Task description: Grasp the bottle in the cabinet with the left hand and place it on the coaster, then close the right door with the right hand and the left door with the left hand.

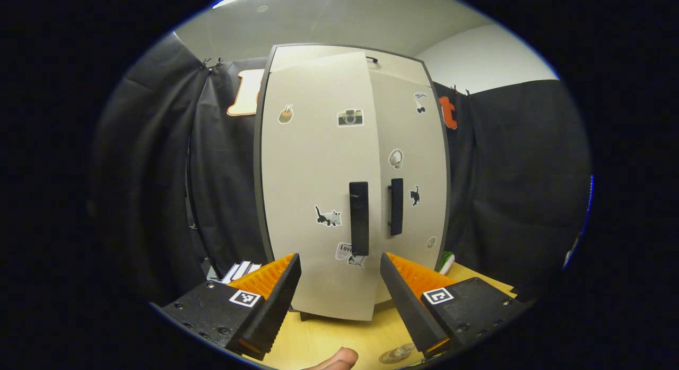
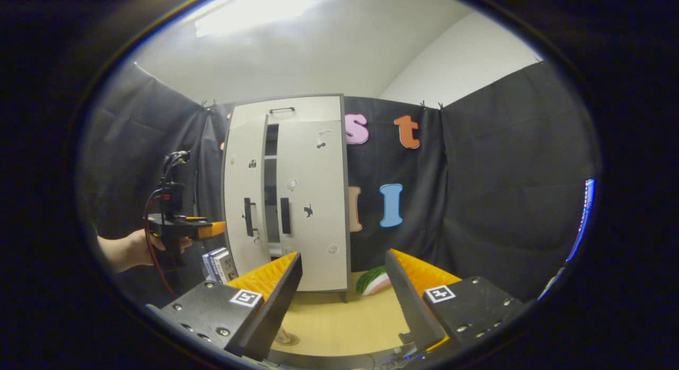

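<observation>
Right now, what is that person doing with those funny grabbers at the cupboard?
A person holds a grabber in each hand in front of a white cabinet on a wooden table. The right door looks shut. The left door is ajar, with a gap showing beside it. The left gripper faces that door, jaws open and holding nothing. The right gripper hangs back, open too. A clear bottle stands on the table.

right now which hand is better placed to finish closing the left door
Left. The left gripper sits right beside the left door, which is ajar, while the right gripper hangs back from the cabinet.
</observation>
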A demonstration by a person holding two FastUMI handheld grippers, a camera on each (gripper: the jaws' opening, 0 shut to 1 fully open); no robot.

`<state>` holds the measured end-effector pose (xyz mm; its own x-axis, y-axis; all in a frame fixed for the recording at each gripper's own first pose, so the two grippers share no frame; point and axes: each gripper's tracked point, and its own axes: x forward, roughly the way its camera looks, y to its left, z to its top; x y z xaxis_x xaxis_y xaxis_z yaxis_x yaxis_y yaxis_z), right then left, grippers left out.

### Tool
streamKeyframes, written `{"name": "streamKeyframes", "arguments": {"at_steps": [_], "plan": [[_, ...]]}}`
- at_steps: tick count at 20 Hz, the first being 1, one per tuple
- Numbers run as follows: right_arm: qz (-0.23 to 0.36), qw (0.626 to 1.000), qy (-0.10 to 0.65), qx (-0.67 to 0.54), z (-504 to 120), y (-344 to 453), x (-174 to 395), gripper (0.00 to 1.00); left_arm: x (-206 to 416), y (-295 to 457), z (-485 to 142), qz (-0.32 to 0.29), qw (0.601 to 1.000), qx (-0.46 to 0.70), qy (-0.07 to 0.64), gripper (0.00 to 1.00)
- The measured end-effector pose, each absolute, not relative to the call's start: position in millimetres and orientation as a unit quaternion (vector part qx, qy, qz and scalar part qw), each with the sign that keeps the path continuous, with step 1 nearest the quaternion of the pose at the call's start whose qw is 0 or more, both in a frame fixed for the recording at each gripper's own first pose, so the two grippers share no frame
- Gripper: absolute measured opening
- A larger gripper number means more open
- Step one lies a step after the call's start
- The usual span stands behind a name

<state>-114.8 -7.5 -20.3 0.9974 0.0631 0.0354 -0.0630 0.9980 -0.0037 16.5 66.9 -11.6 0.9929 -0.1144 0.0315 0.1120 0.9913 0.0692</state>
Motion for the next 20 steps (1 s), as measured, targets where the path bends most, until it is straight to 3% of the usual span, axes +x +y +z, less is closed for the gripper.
{"name": "streamKeyframes", "arguments": {"at_steps": [1, 2, 7, 8, 9, 12, 20], "plan": [[0.033, 0.999, -0.026, -0.011, -12, -5, -118, 1.00, 7, 69, -5, -0.052, 0.998, 0.034, -0.028, 0.95], [0.040, 0.998, -0.035, -0.019, -7, 0, -119, 0.96, -1, 70, 2, -0.050, 0.998, 0.032, -0.038, 0.96], [0.066, 0.997, -0.051, -0.006, 5, 32, -121, 0.96, -29, 75, 9, -0.047, 0.998, 0.014, -0.033, 0.98], [0.079, 0.995, -0.056, 0.013, 13, 46, -118, 0.92, -35, 76, 8, -0.046, 0.998, 0.007, -0.030, 0.95], [0.087, 0.993, -0.067, 0.032, 23, 55, -115, 0.96, -41, 77, 7, -0.047, 0.998, 0.002, -0.030, 0.95], [0.102, 0.991, -0.082, 0.042, 40, 73, -104, 0.96, -54, 81, -1, -0.050, 0.998, 0.013, -0.027, 0.95], [0.099, 0.993, -0.063, -0.002, 16, 94, -82, 0.96, -67, 91, -4, -0.060, 0.997, 0.013, -0.040, 0.95]]}}
